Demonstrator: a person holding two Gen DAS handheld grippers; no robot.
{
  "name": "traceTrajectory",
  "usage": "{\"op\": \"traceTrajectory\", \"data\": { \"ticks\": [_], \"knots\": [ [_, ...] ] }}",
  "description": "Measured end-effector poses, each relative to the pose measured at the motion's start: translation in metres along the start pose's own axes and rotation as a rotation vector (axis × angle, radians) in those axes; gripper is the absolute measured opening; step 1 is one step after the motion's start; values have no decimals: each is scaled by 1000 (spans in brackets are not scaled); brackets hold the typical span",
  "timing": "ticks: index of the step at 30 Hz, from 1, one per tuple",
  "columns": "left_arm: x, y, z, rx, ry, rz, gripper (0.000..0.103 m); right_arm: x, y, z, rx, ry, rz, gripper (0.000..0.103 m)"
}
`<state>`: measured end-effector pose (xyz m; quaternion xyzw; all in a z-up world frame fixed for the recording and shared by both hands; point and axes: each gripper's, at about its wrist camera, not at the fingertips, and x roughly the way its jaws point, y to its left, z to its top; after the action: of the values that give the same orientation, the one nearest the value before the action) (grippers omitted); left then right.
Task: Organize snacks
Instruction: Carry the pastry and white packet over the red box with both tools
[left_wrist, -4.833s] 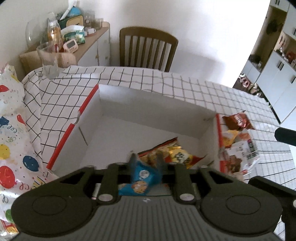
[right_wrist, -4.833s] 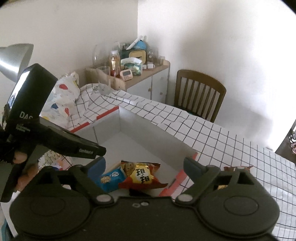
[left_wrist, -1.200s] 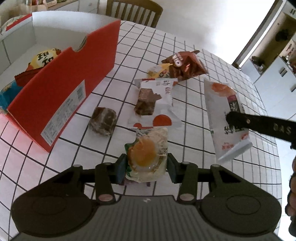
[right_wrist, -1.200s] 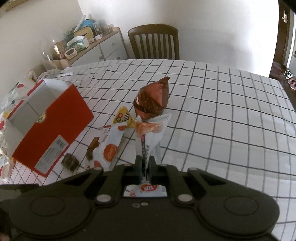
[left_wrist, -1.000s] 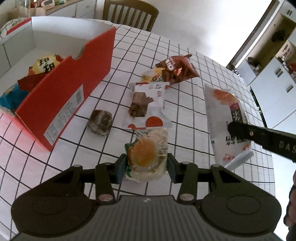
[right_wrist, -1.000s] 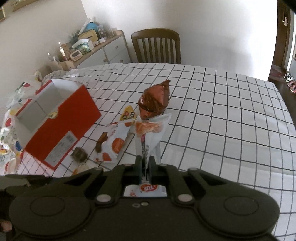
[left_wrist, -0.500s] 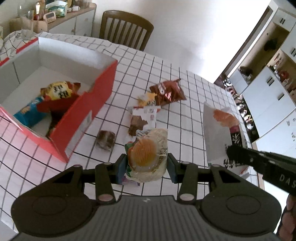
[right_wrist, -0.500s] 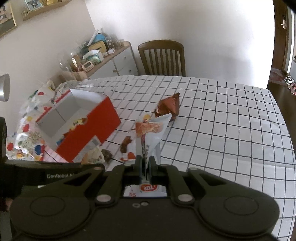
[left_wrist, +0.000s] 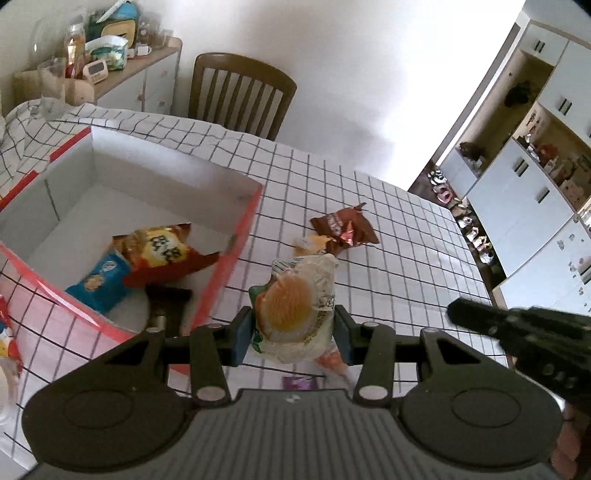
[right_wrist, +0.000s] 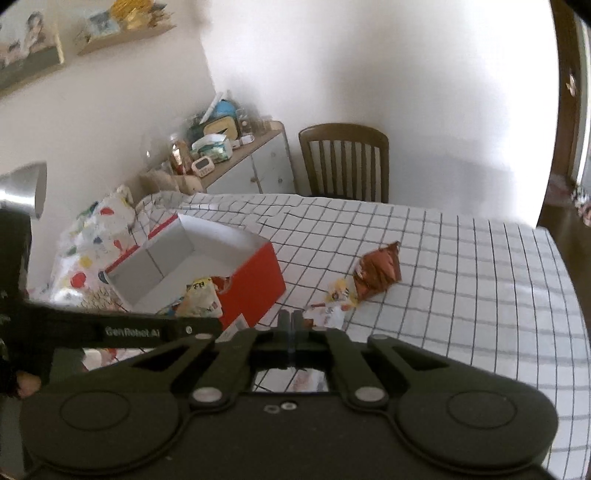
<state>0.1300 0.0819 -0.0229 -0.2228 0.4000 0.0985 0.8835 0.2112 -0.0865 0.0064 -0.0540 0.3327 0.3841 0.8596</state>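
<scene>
My left gripper (left_wrist: 291, 334) is shut on a pale snack bag with an orange disc (left_wrist: 295, 306), held above the table just right of the red box (left_wrist: 236, 258). The box holds a red-and-yellow chip bag (left_wrist: 162, 253) and a blue cookie pack (left_wrist: 98, 282). My right gripper (right_wrist: 290, 325) has its jaws together; the white packet is hardly visible, only a sliver shows below the fingers (right_wrist: 303, 380). A brown chip bag (right_wrist: 378, 271) and a small yellow snack (right_wrist: 341, 291) lie on the checked tablecloth (right_wrist: 461, 295).
A wooden chair (left_wrist: 240, 96) stands at the table's far side. A cluttered sideboard (right_wrist: 236, 155) stands behind the box. A balloon-print bag (right_wrist: 92, 236) lies left of the box. White cabinets (left_wrist: 524, 177) stand at the right.
Both grippers have risen and moved left toward the box. The left one now holds its bag beside the box's right wall. The white packet no longer stands up between the right fingers.
</scene>
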Motion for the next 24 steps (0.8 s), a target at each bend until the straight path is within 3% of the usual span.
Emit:
{"op": "traceTrajectory", "data": {
  "ticks": [2,5,7,11,16,18,24],
  "knots": [
    [-3,11,0,8,3,-4,45,12,2,-1,-15,38,9,2],
    [-2,29,-4,12,23,-8,45,24,-6,-11,23,81,-6,25],
    [-2,40,-7,4,38,-12,45,32,-6,-20,13,118,-17,28],
    [-6,56,-14,3,46,-10,45,55,-11,-35,-33,185,-73,63],
    [-13,67,-21,7,51,-3,45,80,-27,-56,23,267,-92,56],
    [-15,69,-22,4,50,1,45,89,-29,-65,25,297,-90,44],
    [-19,72,-29,-1,55,12,45,108,-24,-81,1,354,-104,25]
  ]
}}
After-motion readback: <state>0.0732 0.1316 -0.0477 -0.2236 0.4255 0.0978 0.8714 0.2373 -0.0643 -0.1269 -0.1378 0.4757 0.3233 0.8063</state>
